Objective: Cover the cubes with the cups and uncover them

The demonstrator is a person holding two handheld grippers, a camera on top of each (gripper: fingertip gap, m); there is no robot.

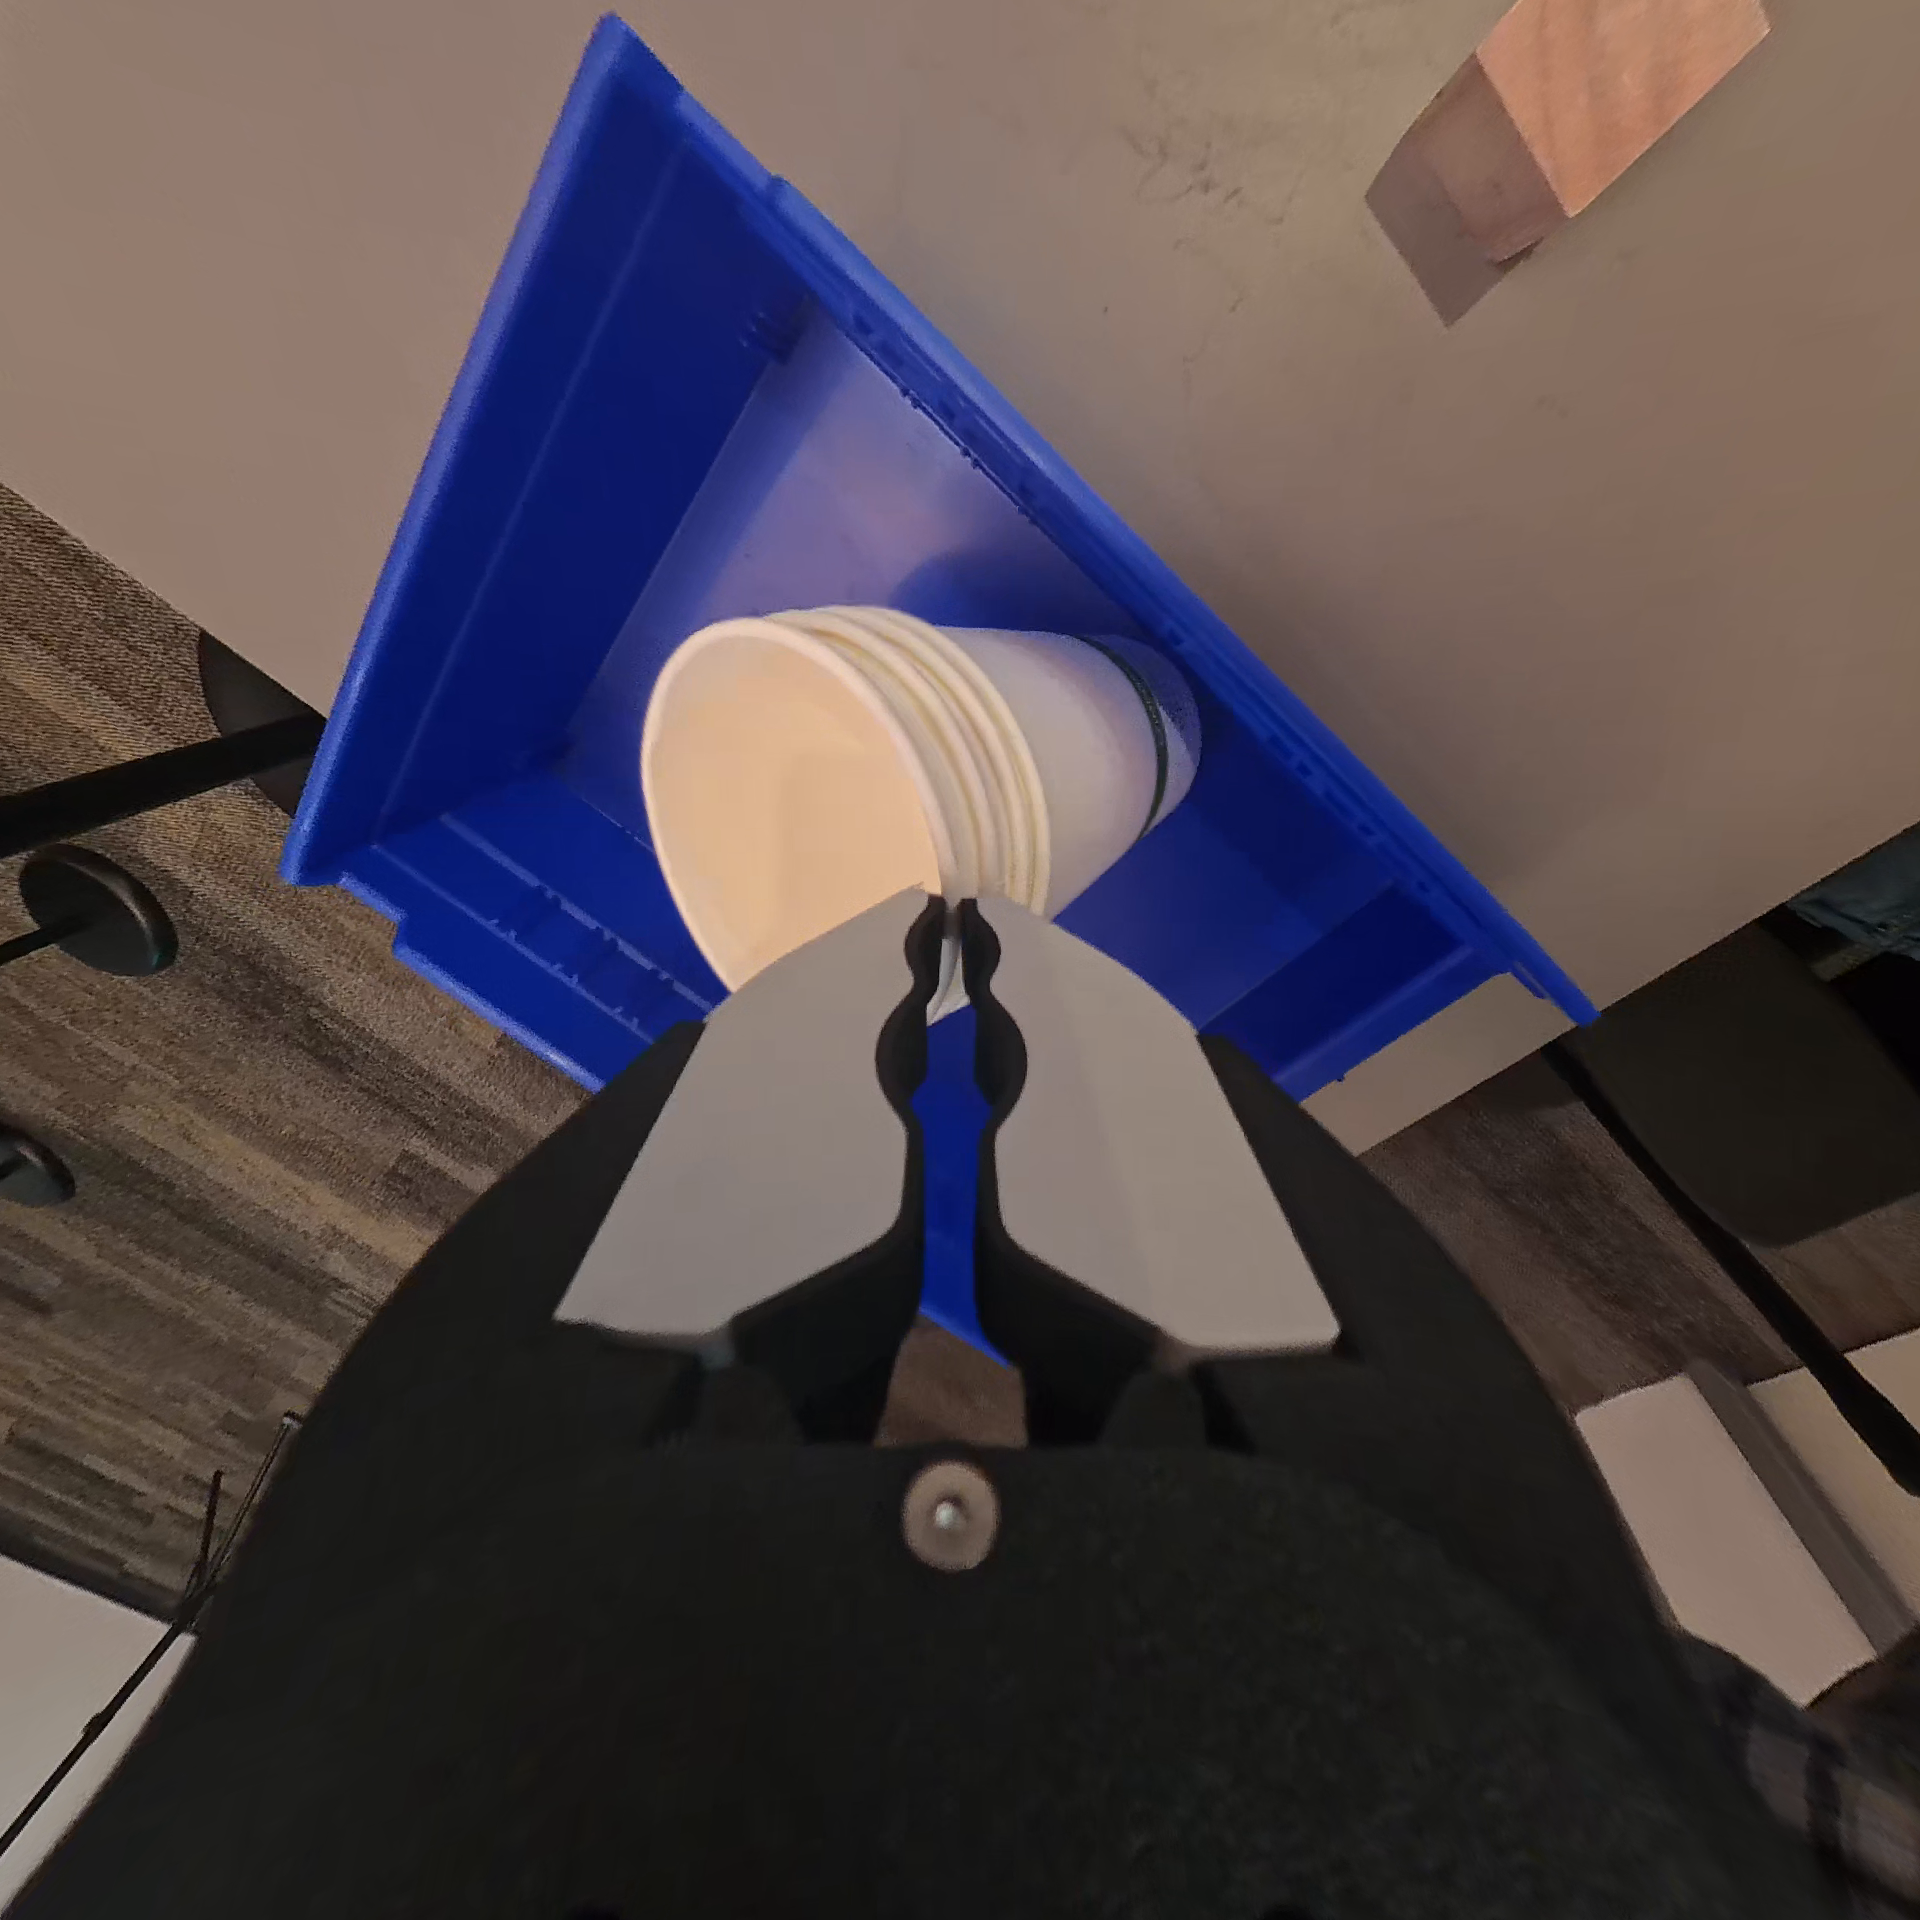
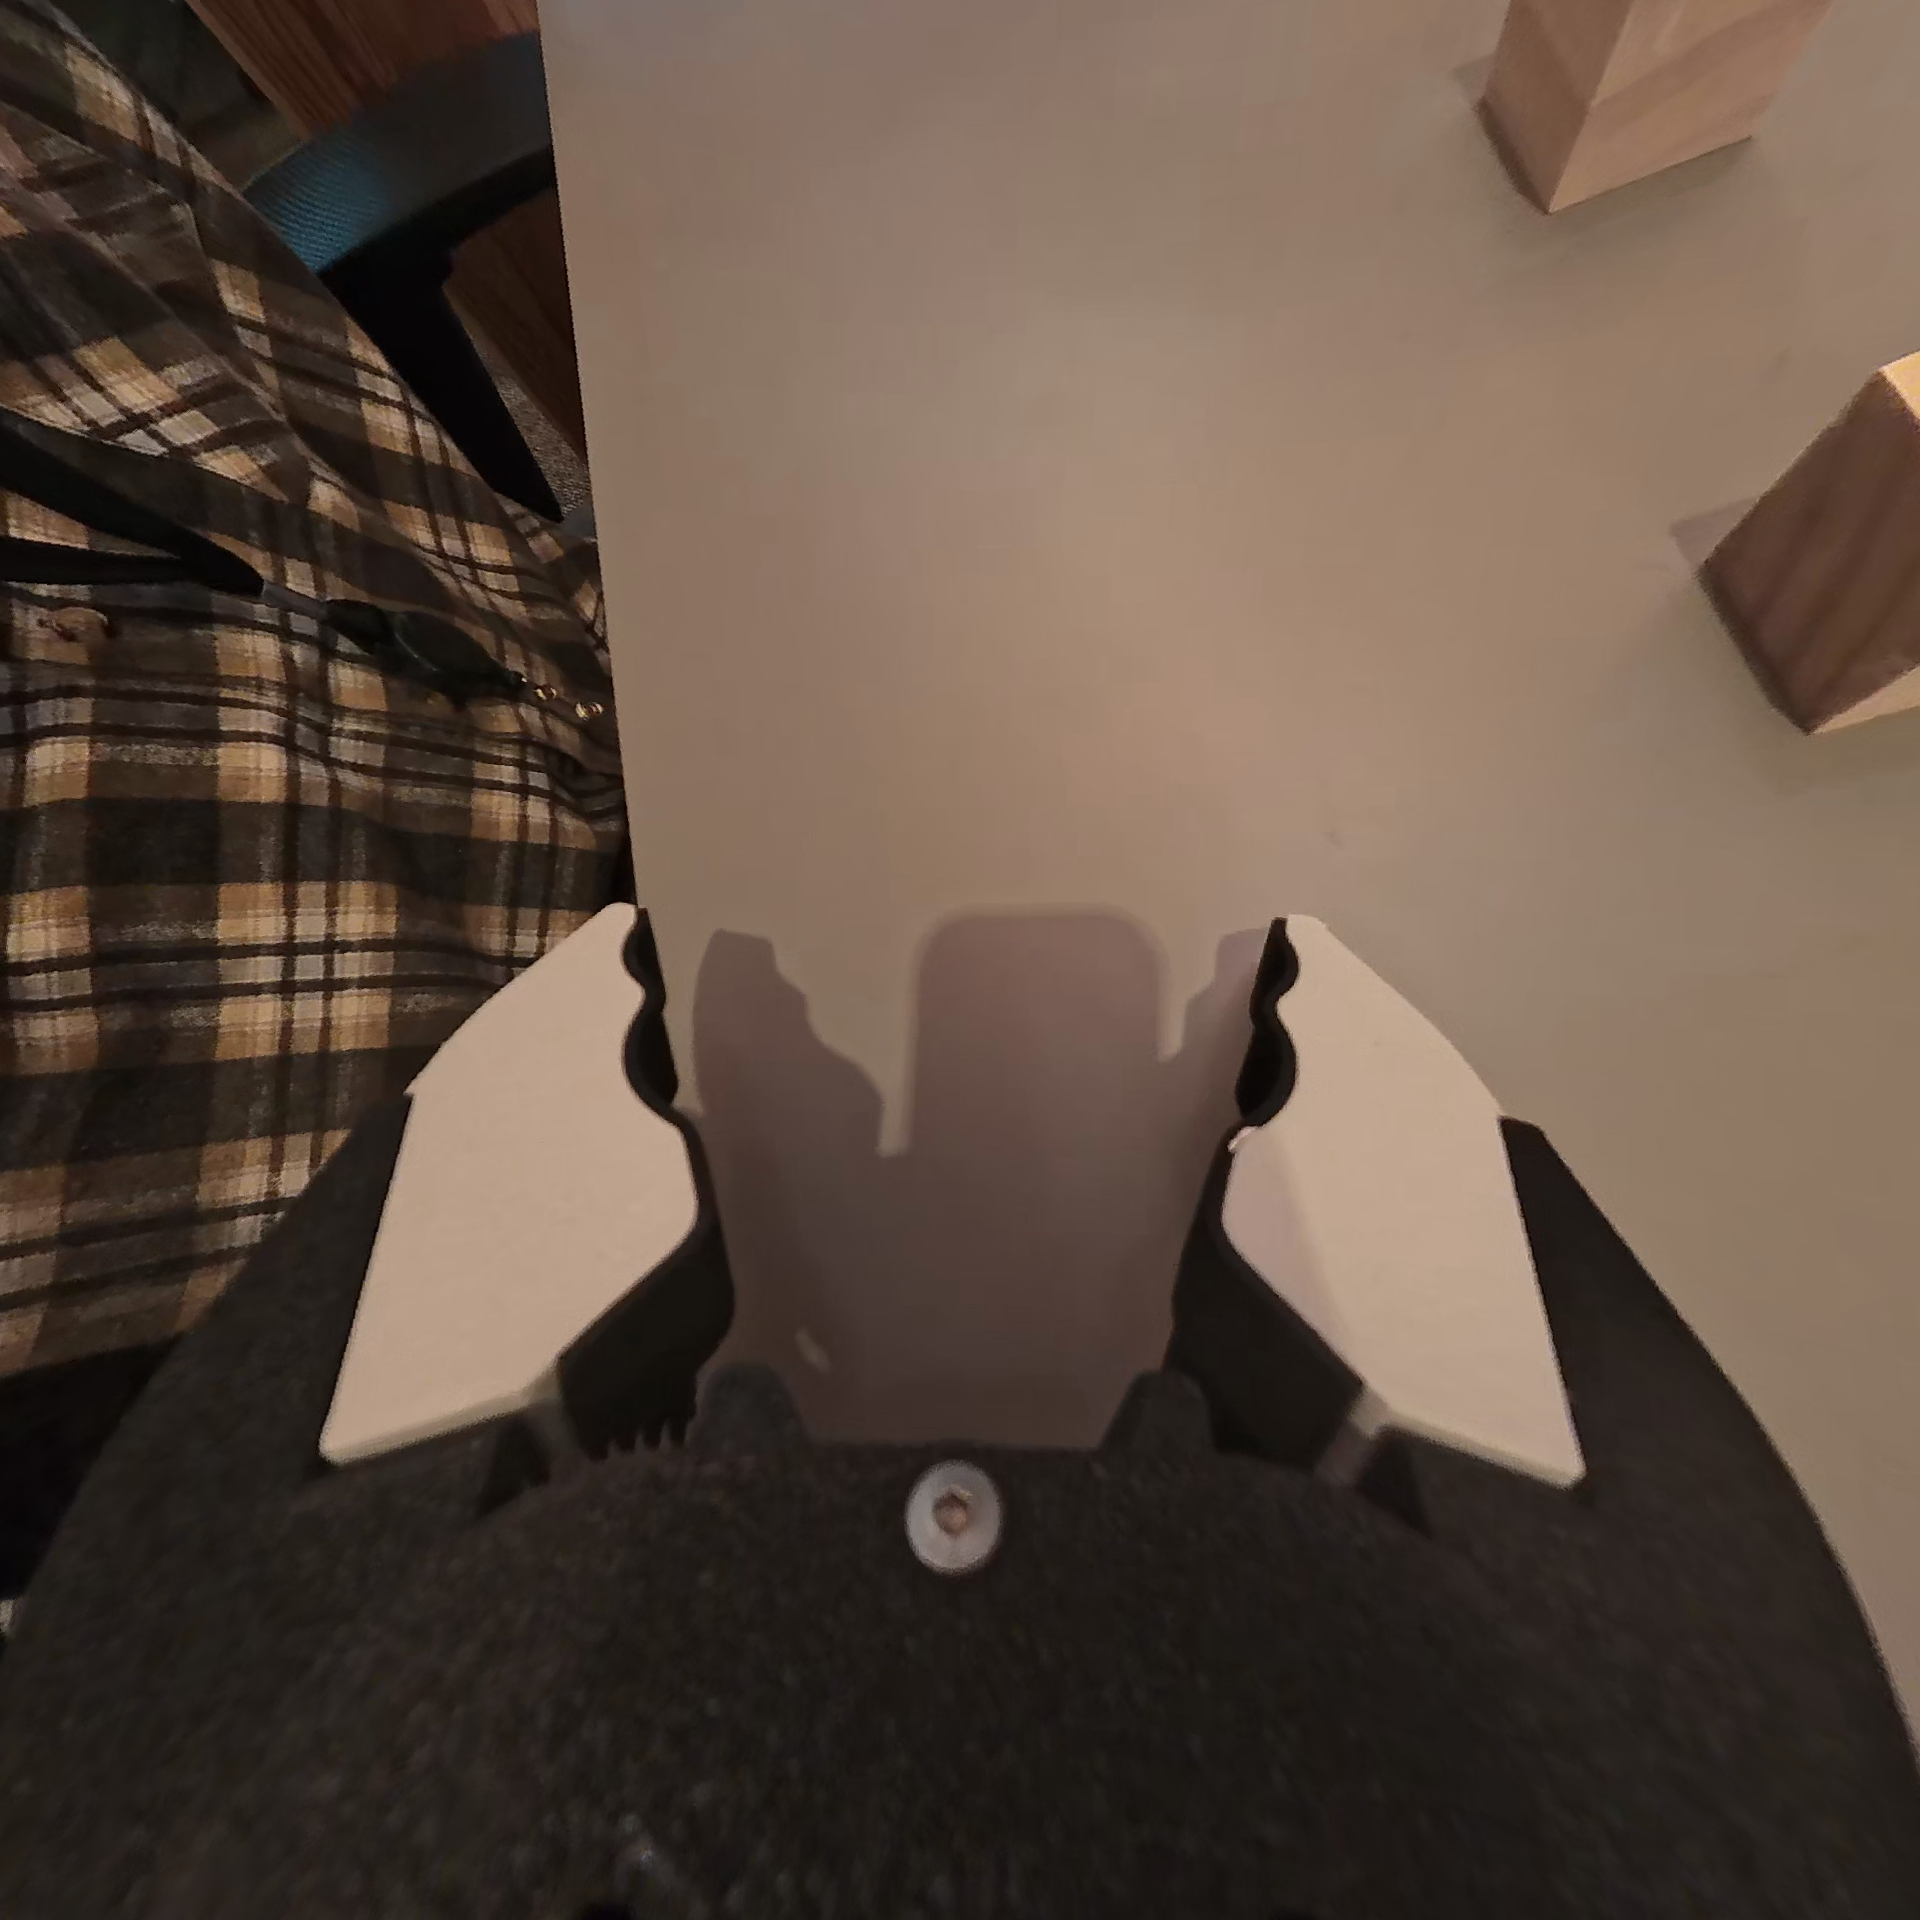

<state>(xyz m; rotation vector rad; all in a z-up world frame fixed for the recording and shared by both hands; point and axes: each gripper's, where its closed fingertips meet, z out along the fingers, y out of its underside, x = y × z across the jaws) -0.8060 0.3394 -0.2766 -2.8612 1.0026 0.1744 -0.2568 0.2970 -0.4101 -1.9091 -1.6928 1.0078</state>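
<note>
A stack of several nested white paper cups lies tilted over a blue plastic bin on the table. My left gripper is shut on the near rim of the stack, the rim pinched between its fingertips. One wooden cube sits on the table at the upper right of the left wrist view. My right gripper is open and empty just above the bare table near its left edge. Two wooden cubes show in the right wrist view, one at the top right and one at the right edge.
The grey table ends at a straight edge on the left of the right wrist view, where a person's plaid sleeve and a chair stand. In the left wrist view, carpet and chair bases lie beyond the table edge.
</note>
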